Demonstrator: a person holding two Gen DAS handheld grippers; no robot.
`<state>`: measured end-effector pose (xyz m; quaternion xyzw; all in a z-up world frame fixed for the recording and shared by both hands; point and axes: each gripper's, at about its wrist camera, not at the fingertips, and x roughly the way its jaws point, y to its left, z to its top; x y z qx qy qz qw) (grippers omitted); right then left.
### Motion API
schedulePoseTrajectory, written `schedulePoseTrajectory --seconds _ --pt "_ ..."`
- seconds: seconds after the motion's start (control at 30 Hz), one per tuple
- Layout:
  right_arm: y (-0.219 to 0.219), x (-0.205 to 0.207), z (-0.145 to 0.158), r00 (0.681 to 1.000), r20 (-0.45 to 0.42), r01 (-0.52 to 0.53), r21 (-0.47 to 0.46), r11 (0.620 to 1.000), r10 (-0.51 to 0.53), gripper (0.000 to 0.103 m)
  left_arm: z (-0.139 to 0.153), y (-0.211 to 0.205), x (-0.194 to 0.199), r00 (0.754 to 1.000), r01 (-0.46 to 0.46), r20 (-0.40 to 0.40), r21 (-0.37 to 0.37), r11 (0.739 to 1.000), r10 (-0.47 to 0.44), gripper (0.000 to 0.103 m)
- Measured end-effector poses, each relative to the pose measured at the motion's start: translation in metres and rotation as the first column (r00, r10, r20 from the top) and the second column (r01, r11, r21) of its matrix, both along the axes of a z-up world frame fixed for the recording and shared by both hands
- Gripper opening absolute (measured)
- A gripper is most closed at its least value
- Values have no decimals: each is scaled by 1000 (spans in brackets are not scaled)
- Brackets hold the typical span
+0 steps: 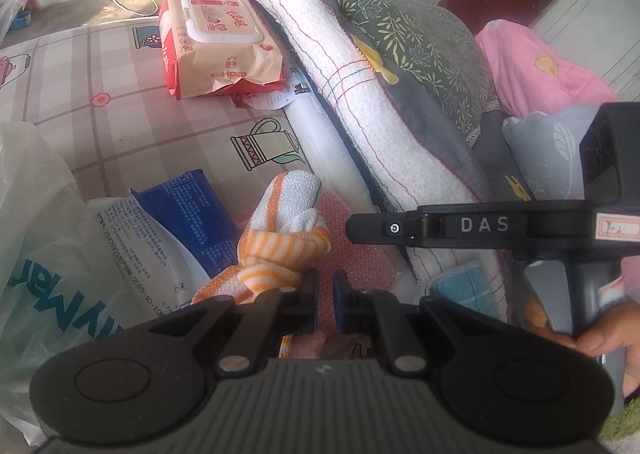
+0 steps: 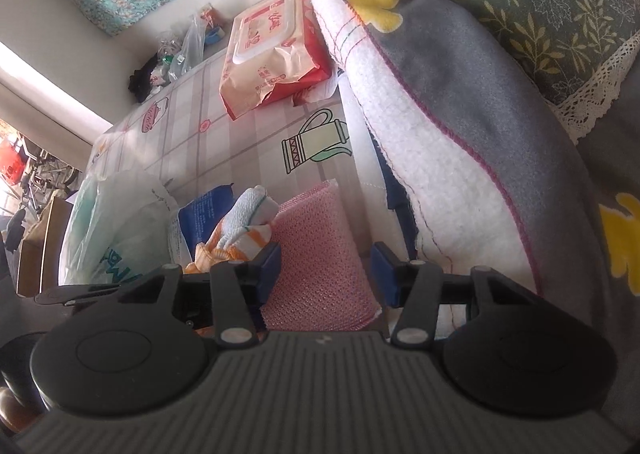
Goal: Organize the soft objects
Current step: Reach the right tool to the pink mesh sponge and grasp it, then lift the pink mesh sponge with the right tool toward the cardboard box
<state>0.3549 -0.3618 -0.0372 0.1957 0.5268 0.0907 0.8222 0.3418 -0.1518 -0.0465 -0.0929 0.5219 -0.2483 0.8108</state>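
Observation:
An orange-and-white striped knotted cloth (image 1: 280, 238) (image 2: 236, 230) lies on the checked tablecloth (image 1: 100, 102), touching a pink mesh sponge (image 1: 360, 258) (image 2: 320, 254) on its right. My left gripper (image 1: 326, 286) is shut just below the knot. The cloth rests against the outside of its left finger, and only pink shows in the slit between the pads. My right gripper (image 2: 326, 270) is open and straddles the sponge. Its left pad is at the sponge's edge and its right pad stands a little clear. In the left wrist view one of its fingers (image 1: 384, 230) reaches over the sponge.
A red wet-wipes pack (image 1: 216, 42) lies further back. A blue packet (image 1: 180, 222) and a white plastic bag (image 1: 40, 254) crowd the left. On the right are a rolled white blanket (image 1: 360, 94), a green leafy pillow (image 1: 420, 38), pink fabric (image 1: 540, 66) and a folded blue towel (image 1: 460, 286).

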Motion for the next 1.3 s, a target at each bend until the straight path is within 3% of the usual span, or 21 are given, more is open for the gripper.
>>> schedulePoseTrajectory --seconds 0.17,0.4,0.5,0.7,0.93,1.0,1.1,1.17,1.23,1.3 --pt "9 18 -20 998 -59 -34 -41 999 32 50 -7 -3 -2 999 37 -36 2 999 -37 10" --pt "20 30 -31 991 -100 -92 -23 996 89 74 -5 5 -2 1000 12 -9 21 1000 -12 9" --pt "22 32 -36 988 -113 -110 2 994 109 74 -7 10 0 1000 -4 -30 11 1000 4 9" --pt "19 28 -34 992 -99 -76 58 995 81 50 -9 13 -1 999 -32 -32 3 999 32 7" --pt "10 8 -14 998 -25 -55 39 998 56 34 -7 15 -1 998 -39 -49 -12 999 39 8" --pt "5 3 -7 999 5 -39 26 999 39 31 -7 14 -1 997 -49 -60 -30 998 47 13" --pt "-7 -1 1 1000 32 -1 52 999 -1 30 -3 12 -2 997 -54 -60 -63 997 51 28" --pt "-19 -3 3 999 37 28 109 994 -32 29 1 10 -2 997 -58 -53 -96 994 53 46" --pt "-28 -7 5 998 35 50 172 984 -57 28 6 9 -3 997 -69 -48 -131 989 64 56" --pt "-39 -13 5 996 30 75 245 967 -85 27 9 9 -3 996 -84 -48 -153 985 78 58"
